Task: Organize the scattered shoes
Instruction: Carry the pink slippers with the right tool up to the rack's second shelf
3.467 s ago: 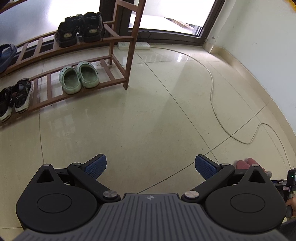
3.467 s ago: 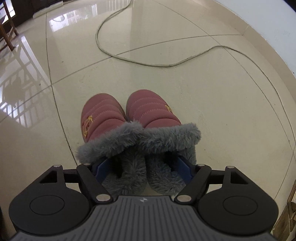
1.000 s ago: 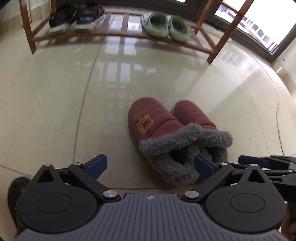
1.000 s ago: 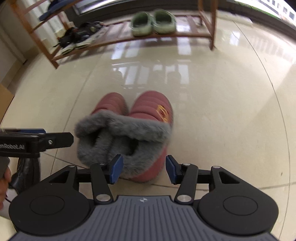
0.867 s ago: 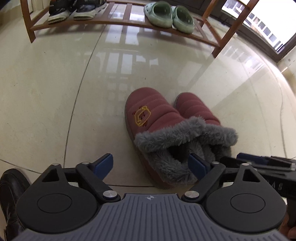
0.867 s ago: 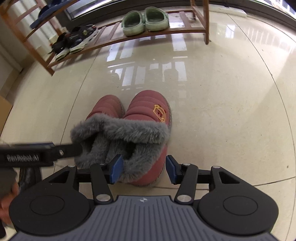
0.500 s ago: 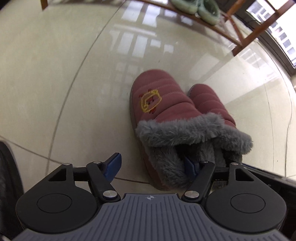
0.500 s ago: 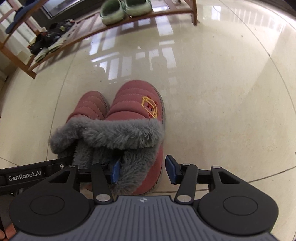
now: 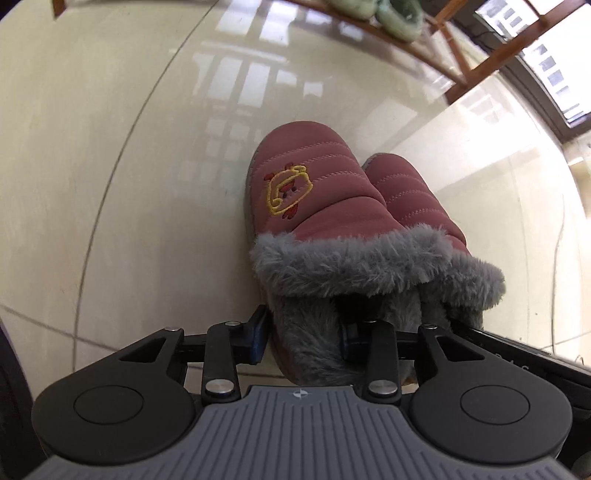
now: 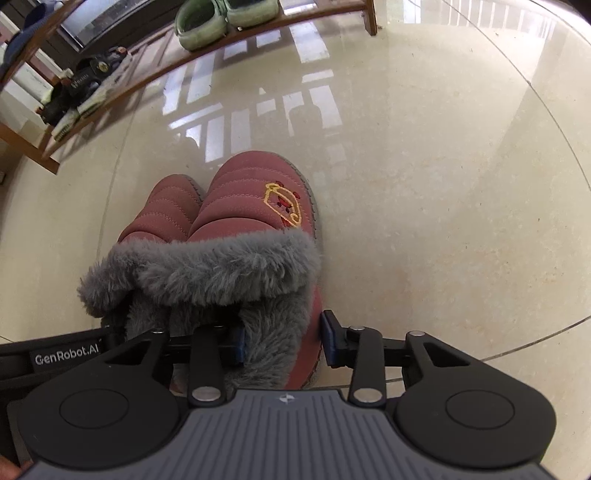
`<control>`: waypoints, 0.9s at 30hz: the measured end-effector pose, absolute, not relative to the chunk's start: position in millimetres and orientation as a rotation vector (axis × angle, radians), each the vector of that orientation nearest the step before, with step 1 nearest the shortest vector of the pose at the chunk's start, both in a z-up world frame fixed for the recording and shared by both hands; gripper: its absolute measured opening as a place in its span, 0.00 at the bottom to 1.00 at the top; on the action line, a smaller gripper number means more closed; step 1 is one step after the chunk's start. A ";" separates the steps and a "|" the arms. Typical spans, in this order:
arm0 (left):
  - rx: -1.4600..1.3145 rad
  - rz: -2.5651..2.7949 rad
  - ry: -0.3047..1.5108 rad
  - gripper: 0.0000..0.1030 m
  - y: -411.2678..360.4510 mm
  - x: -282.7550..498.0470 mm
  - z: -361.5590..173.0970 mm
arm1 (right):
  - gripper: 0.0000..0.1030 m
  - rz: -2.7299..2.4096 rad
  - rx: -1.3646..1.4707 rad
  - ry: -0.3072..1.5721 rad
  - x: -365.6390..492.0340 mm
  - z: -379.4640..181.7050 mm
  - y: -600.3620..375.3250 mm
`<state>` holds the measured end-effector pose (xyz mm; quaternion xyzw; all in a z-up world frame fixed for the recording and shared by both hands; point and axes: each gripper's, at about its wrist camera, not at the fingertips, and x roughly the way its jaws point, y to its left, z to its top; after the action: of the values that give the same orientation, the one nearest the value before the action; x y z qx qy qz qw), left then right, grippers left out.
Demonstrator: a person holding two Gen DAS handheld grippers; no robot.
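Two maroon slippers with grey fur collars stand side by side on the tile floor. In the left wrist view my left gripper is closing on the outer wall of the left slipper: one pad is outside, the other down in the fur. In the right wrist view my right gripper is closing the same way on the outer wall of the right slipper. The pads of both touch the walls. Each view shows the other slipper alongside.
A wooden shoe rack stands beyond the slippers, with green clogs and black sneakers on its low shelf. A black shoe lies at the left edge. Bare glossy tile lies right of the slippers.
Both grippers have come down over the slippers' heels. Their jaws have narrowed from wide open until one wall of each slipper sits between the pads.
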<state>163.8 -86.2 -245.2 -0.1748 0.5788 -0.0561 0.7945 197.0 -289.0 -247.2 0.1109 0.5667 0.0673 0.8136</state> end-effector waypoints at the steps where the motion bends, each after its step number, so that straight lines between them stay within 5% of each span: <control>1: -0.365 -0.125 1.228 0.37 -85.2 165.0 -235.5 | 0.40 0.151 0.230 1.200 199.0 -238.9 -287.3; 27: -0.222 -0.150 0.915 0.37 -71.6 254.7 99.6 | 0.40 0.240 0.188 0.975 298.9 107.7 -258.6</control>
<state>254.7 -71.6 99.6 -0.1068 0.4405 -0.0722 0.8885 298.9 -258.6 107.7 0.0900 0.4666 0.1148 0.8723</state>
